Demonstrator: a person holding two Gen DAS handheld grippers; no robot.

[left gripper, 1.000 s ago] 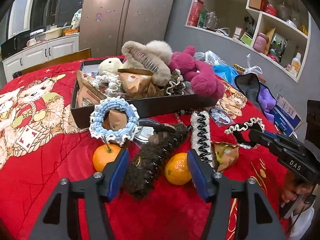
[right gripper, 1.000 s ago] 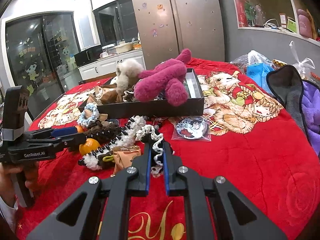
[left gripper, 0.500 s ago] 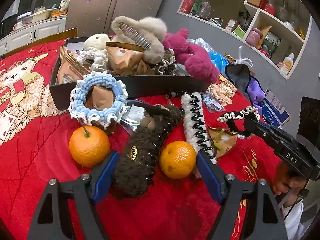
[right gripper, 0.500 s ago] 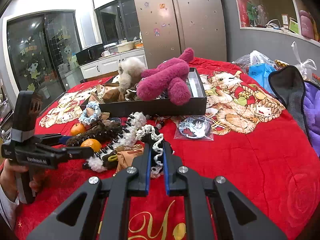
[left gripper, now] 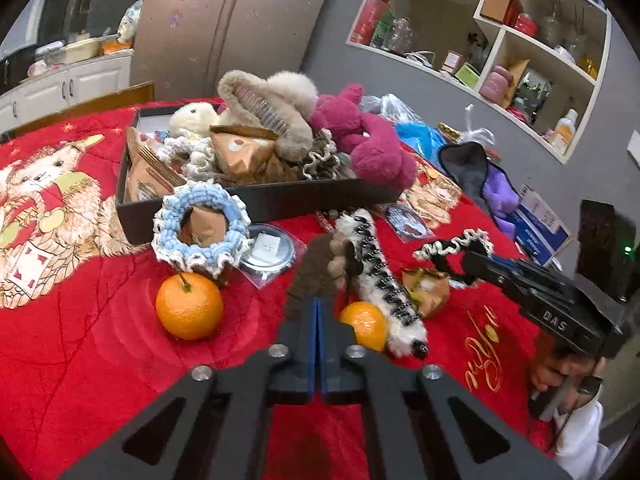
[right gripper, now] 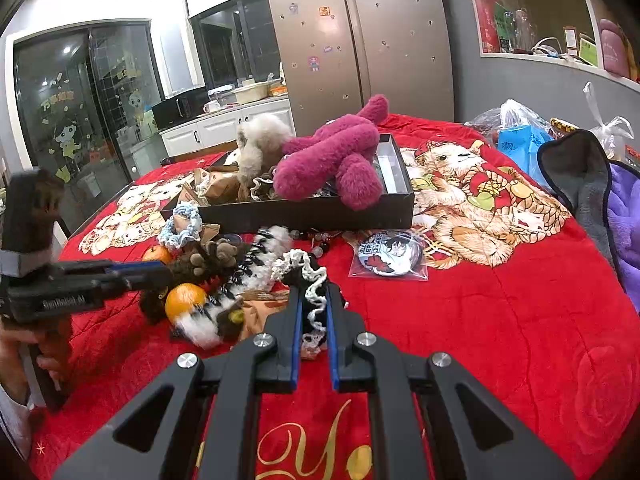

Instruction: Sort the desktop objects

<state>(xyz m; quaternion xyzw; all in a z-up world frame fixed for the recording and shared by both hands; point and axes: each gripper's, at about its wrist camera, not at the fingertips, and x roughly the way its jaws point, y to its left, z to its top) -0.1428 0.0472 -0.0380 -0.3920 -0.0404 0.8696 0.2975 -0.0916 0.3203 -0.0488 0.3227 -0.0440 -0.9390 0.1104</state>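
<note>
1. To the left of the black box (left gripper: 260, 200) there is a wide bare patch of red blanket (left gripper: 72, 340). It runs off past the picture's edge, so there is lots of room there.
2. In front of the box's left end sits an orange (left gripper: 189, 306), just beside a blue scrunchie (left gripper: 200, 228).
3. In front of the middle of the box is the left gripper (left gripper: 316, 300). Its jaws have just been closing, and now the blue pads are clenched together with nothing seen between them. The brown furry clip (left gripper: 316, 264) lies right at its tips. I cannot tell if a bit of fur is pinched.
4. Just right of that, a second orange (left gripper: 364, 324) is half hidden behind the gripper. It touches a white furry clip (left gripper: 380, 276), so it is crowded here.
5. In front of the box's right end, the right gripper (right gripper: 313, 294) is grasping a black and cream scrunchie (right gripper: 308, 276) tight between its pads. The scrunchie is lifted a little above a crumpled paper packet (left gripper: 426, 292).
6. A round badge in a clear bag (right gripper: 386, 254) lies flat near the box's right corner. Past it the blanket is bare again.
7. The box is piled high, so its floor is hidden. The pink plush toy (right gripper: 332, 160) hangs over its front wall.
</note>
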